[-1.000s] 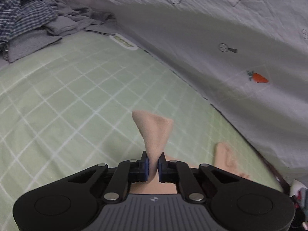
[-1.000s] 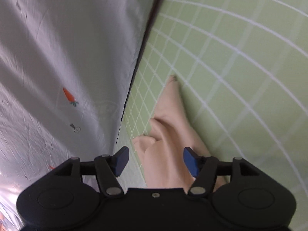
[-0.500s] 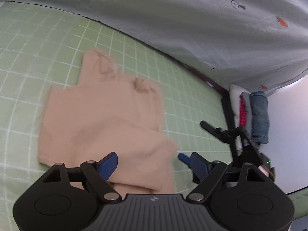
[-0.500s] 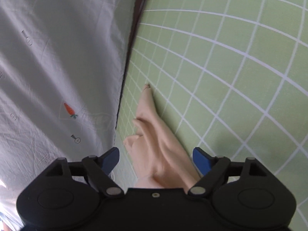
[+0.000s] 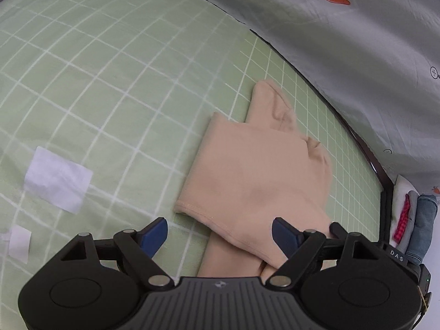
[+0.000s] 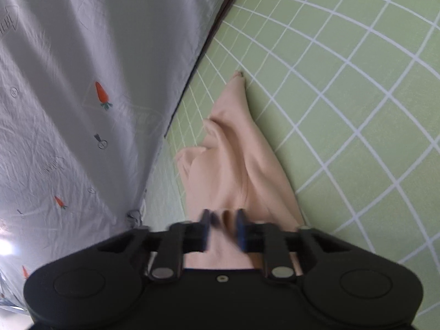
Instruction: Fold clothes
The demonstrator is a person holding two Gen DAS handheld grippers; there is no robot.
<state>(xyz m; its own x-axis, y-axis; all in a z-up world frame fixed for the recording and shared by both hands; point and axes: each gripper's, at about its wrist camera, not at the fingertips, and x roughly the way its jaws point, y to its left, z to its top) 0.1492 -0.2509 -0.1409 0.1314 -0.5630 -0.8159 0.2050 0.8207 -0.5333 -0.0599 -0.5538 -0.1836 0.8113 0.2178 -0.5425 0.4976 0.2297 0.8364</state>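
Peach garment [image 5: 255, 176], partly folded, lying flat on the bed sheet [image 5: 110, 82] (pale green with a white grid), near the sheet's edge beside a hanging grey cloth [image 5: 357, 41] printed with small carrots. One hemmed layer lies folded over the rest; a narrower part reaches toward the grey cloth.

Left tongs [image 5: 220, 232]: held above the near edge of the garment, jaws wide apart and clear of the fabric, the hem showing between the two blue pads [image 5: 154, 233].

Right tongs [image 6: 222, 227]: jaws have just been closing and now stand nearly together over a raised ridge of the garment [image 6: 236, 165] seen end-on; fabric lies between the pads [image 6: 240, 229], which appear to pinch it, though motion blur hides the contact itself.

Surroundings: two white paper scraps [image 5: 57, 178] on the sheet, well apart from the garment on its left in the left wrist view. Past the dark bed edge [image 5: 368, 154], a stack of folded clothes [image 5: 415, 225], red-checked, grey and blue.
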